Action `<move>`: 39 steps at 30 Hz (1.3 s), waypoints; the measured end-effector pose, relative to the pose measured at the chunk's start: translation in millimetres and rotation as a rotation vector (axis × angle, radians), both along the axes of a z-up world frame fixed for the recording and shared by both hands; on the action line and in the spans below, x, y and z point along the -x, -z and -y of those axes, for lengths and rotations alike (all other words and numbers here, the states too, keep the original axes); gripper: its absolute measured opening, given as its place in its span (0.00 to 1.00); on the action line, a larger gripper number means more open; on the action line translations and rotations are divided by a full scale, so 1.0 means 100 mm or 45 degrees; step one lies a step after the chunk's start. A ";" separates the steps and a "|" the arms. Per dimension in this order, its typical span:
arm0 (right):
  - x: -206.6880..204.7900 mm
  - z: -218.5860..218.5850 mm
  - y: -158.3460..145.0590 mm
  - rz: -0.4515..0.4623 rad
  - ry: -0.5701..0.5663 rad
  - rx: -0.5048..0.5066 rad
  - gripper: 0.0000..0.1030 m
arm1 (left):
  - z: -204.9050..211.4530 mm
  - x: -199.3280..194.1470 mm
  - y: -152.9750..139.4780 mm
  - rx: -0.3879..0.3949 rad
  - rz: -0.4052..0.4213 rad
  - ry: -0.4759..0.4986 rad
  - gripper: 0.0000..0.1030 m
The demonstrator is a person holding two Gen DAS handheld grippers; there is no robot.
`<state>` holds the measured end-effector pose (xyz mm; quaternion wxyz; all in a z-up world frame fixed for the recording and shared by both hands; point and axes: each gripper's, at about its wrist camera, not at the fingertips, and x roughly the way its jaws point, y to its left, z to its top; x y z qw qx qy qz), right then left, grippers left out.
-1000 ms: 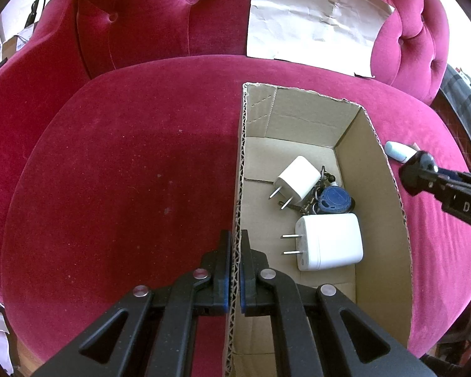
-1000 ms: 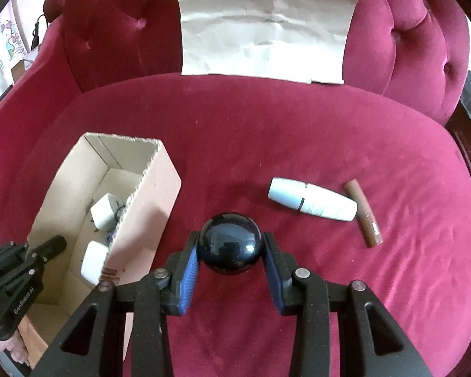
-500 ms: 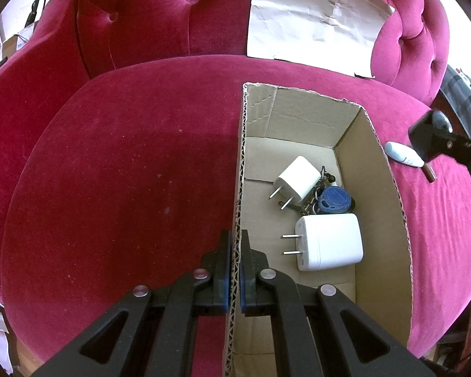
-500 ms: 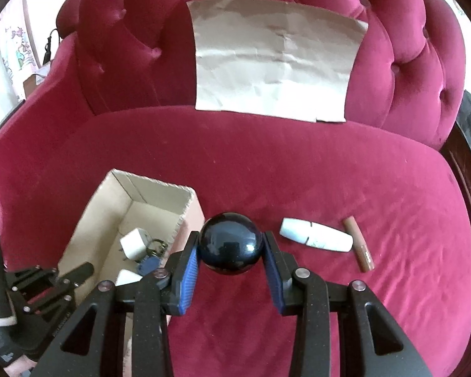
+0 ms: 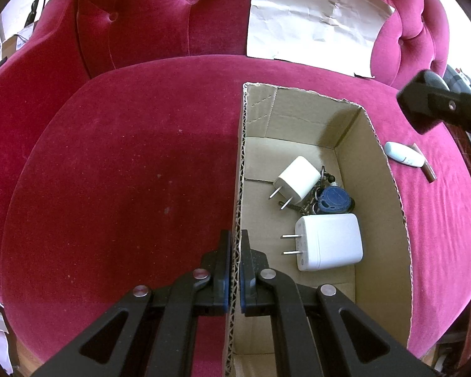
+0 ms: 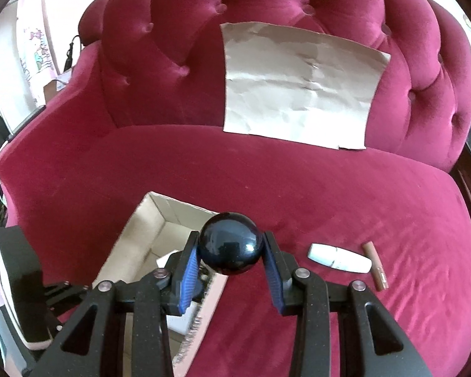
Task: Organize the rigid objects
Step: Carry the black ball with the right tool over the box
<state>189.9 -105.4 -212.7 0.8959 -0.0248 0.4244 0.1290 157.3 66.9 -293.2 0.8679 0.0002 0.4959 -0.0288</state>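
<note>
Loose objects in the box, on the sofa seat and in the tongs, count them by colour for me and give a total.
White: 3, small charger, large charger, white tube.
Blue: 1, key fob on its keys.
Black: 1, ball held in the right tongs.
Brown: 1, stick.
Total: 6
</note>
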 end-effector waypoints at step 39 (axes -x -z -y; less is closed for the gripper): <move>-0.08 -0.52 0.47 -0.128 -0.135 -0.025 0.40 | -0.04 -0.02 0.00 0.018 -0.003 0.008 0.03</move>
